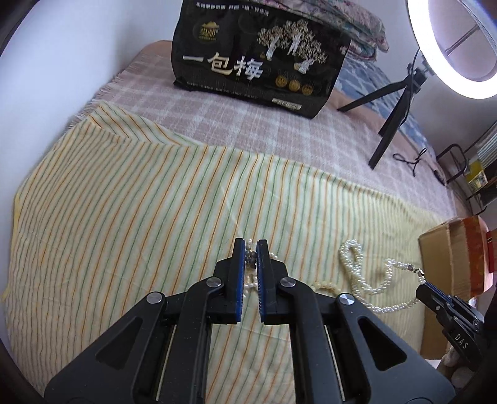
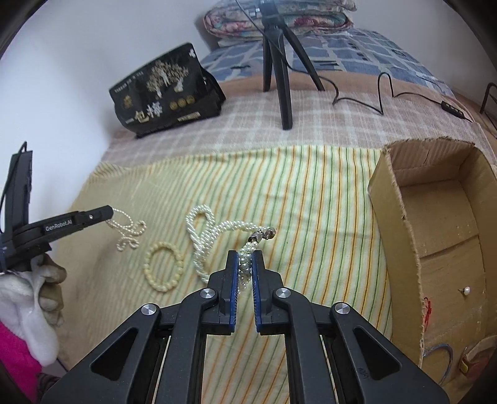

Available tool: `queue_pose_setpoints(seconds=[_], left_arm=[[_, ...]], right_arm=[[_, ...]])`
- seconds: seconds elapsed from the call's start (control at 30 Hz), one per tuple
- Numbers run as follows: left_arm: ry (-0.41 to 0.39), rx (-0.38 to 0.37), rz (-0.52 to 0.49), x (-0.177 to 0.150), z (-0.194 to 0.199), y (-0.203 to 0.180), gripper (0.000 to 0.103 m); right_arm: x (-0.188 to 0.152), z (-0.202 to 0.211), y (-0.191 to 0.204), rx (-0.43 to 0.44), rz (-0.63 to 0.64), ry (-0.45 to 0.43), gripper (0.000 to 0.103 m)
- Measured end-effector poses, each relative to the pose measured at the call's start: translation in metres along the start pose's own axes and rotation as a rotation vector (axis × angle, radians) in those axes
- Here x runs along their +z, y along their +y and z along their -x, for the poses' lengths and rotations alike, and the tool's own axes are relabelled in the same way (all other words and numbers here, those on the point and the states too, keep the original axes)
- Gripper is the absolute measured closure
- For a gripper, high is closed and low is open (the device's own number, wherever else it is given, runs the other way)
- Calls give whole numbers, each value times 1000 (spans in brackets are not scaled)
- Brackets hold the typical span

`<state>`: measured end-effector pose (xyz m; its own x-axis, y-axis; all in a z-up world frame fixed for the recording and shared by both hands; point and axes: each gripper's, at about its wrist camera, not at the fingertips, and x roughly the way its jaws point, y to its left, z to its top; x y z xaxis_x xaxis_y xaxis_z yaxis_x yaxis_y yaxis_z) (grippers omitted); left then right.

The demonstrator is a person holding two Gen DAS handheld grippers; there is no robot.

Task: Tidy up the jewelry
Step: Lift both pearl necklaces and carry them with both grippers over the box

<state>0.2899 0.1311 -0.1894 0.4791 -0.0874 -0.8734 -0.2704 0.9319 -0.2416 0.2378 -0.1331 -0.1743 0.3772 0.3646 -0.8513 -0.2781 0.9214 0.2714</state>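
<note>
My right gripper (image 2: pixel 245 259) is shut on a multi-strand white pearl necklace (image 2: pixel 205 236) near its metal clasp (image 2: pixel 262 234); the rest trails on the striped cloth. It also shows in the left wrist view (image 1: pixel 357 267). My left gripper (image 1: pixel 251 248) is shut on a thin pearl chain (image 2: pixel 129 233) with dark beads (image 1: pixel 250 258), seen from the side in the right wrist view (image 2: pixel 105 214). A cream bead bracelet (image 2: pixel 163 268) lies between the two pieces. An open cardboard box (image 2: pixel 403 223) stands at the right and holds a small pearl stud (image 2: pixel 466 290).
A black snack bag (image 1: pixel 257 59) stands at the back. A black tripod (image 2: pixel 279 62) with a ring light (image 1: pixel 450 46) and its cable (image 2: pixel 382 93) stands at the back right. Folded quilts (image 2: pixel 279 18) lie beyond. The yellow striped cloth (image 1: pixel 124 217) covers a checked blanket.
</note>
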Motion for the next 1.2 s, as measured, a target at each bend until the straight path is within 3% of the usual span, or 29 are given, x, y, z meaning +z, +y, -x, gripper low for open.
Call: queue_pose_setpoints(seconds=[0.43,1.2], left_arm=[[-112,-184,-46,1,74,-37,98],[-164,-368,-225,-27,127,-135,98]], right_arm=[[12,66,15,37,41,-160,97],[28,157,-23,19,-13,-384,97]])
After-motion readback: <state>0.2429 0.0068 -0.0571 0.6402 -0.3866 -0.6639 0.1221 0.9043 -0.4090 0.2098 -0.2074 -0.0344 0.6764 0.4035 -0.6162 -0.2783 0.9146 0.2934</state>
